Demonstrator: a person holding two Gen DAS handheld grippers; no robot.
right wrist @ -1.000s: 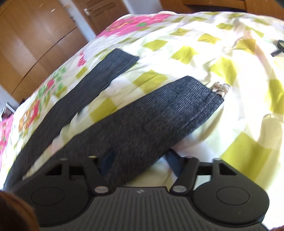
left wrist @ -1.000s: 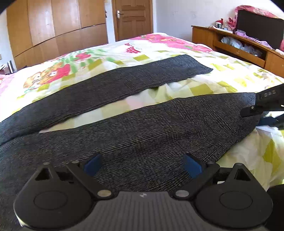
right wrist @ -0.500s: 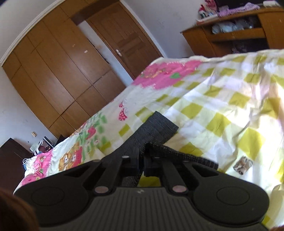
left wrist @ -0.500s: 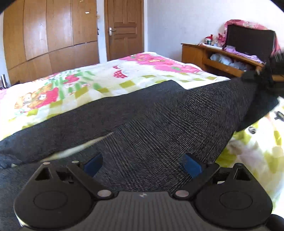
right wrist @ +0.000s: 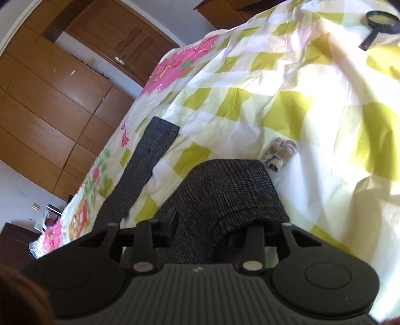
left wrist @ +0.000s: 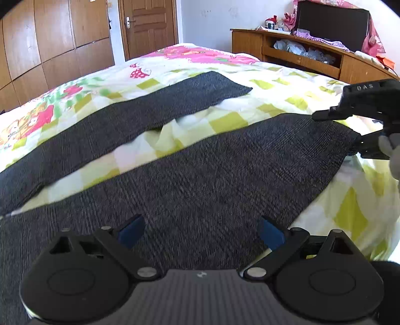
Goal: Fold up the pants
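Observation:
Dark grey pants lie spread on the bed, two legs apart in a V. The far leg lies flat; the near leg runs under my left gripper, which is open with blue pads on either side of the cloth. My right gripper is at the near leg's hem. In the right wrist view the hem lies between the fingers of the right gripper, which stand apart and open. The far leg shows beyond.
The bed has a yellow-green checked quilt with pink cartoon prints. A magnifying glass and a small striped object lie on the quilt. A wooden shelf unit, wardrobe and door stand beyond.
Half a second ago the right gripper was shut on the hem and held the near leg lifted. Now the leg is back down on the bed and the right gripper has opened.

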